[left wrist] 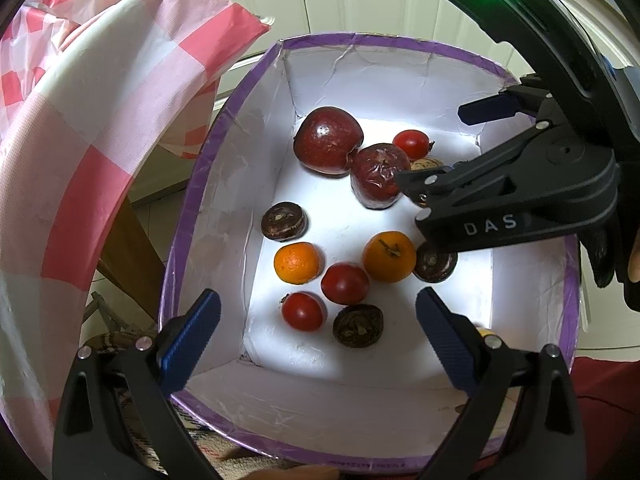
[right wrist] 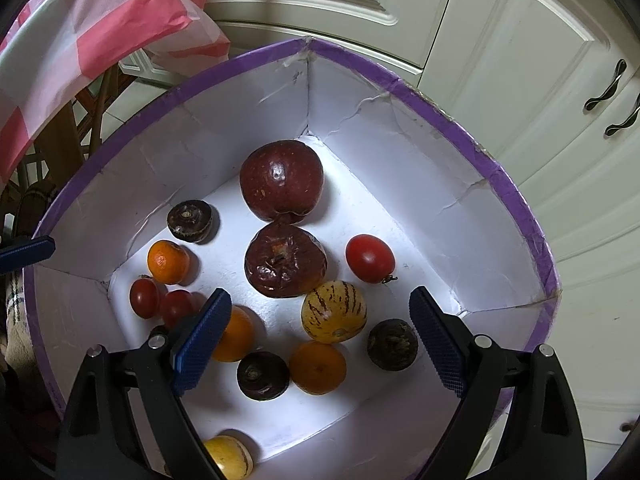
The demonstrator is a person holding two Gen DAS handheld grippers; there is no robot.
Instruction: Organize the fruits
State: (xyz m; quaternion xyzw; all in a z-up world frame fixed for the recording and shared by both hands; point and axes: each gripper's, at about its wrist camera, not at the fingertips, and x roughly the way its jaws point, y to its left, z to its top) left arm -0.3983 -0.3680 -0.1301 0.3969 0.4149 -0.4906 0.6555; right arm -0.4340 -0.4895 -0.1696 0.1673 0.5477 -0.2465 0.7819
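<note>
A white box with a purple rim [left wrist: 192, 200] [right wrist: 520, 200] holds the fruit. Inside lie a big red apple [left wrist: 328, 140] [right wrist: 282, 178], a wrinkled apple [left wrist: 378, 176] [right wrist: 284, 262], small tomatoes [left wrist: 344, 282] [right wrist: 370, 258], oranges [left wrist: 297, 262] [right wrist: 318, 366], dark water chestnuts [left wrist: 285, 220] [right wrist: 392, 344] and two striped yellow melons [right wrist: 334, 312]. My left gripper [left wrist: 318, 340] hangs open over the box's near end, holding nothing. My right gripper [right wrist: 320, 296] [left wrist: 448, 144] is open above the fruit, nothing between its pads.
A pink and white checked tablecloth [left wrist: 100, 120] [right wrist: 100, 20] hangs over the table edge left of the box. Wooden legs [right wrist: 64, 128] stand below it. White cabinet doors with dark handles [right wrist: 604, 96] lie behind the box.
</note>
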